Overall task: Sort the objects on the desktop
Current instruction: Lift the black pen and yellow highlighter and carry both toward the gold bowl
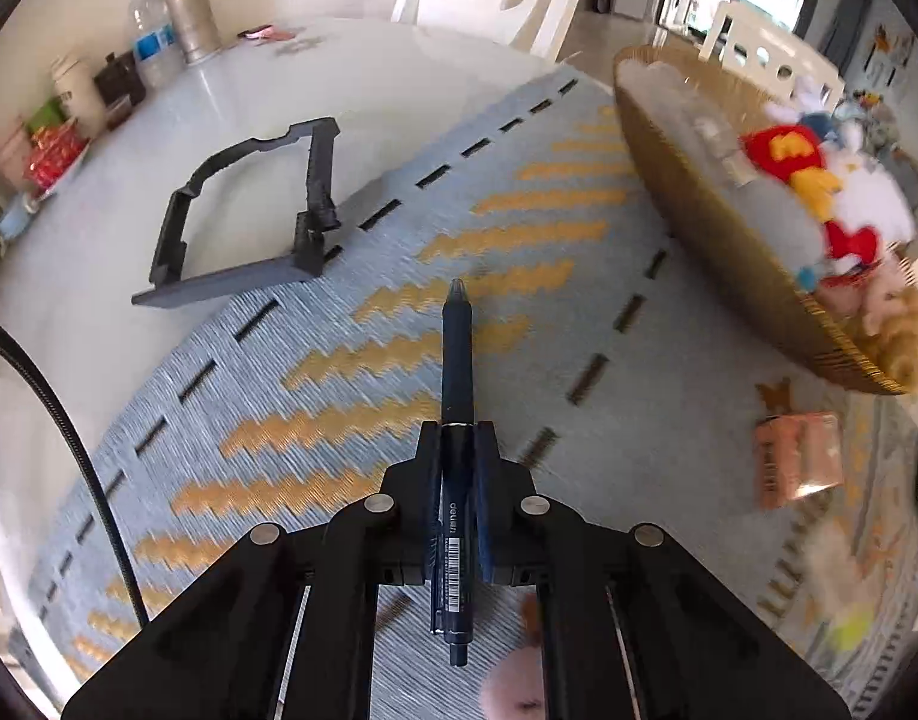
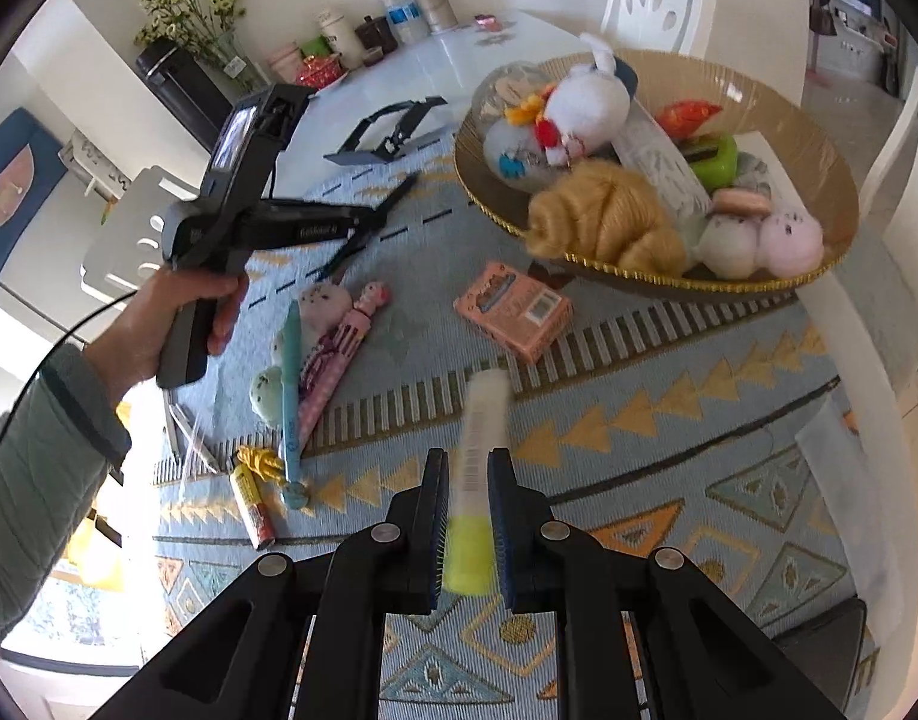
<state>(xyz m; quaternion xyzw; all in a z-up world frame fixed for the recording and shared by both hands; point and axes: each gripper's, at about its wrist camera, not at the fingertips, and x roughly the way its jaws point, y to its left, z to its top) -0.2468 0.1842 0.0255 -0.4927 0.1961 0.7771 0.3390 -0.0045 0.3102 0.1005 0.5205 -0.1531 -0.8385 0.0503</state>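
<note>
on the worktop [image 2: 519, 42] lies a woven mat [image 2: 639, 420]. at its far right stands a basket [image 2: 819, 138] with plush toys in it; a small box [image 2: 513, 306] sits just before the basket, pens [image 2: 315, 372] lie left, and a tray frame [image 2: 387, 126] lies behind.

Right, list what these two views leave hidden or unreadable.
- Pen, left wrist view: lower barrel hidden between the left gripper fingers; small print under the barcode too small to read.
- Highlighter, right wrist view: blurred, print unreadable; the right gripper covers its sides.
- Basket, left wrist view: toys smeared by blur.
- Pink box, left wrist view: label blurred.
- Black tray, right wrist view: too small for detail.
</note>
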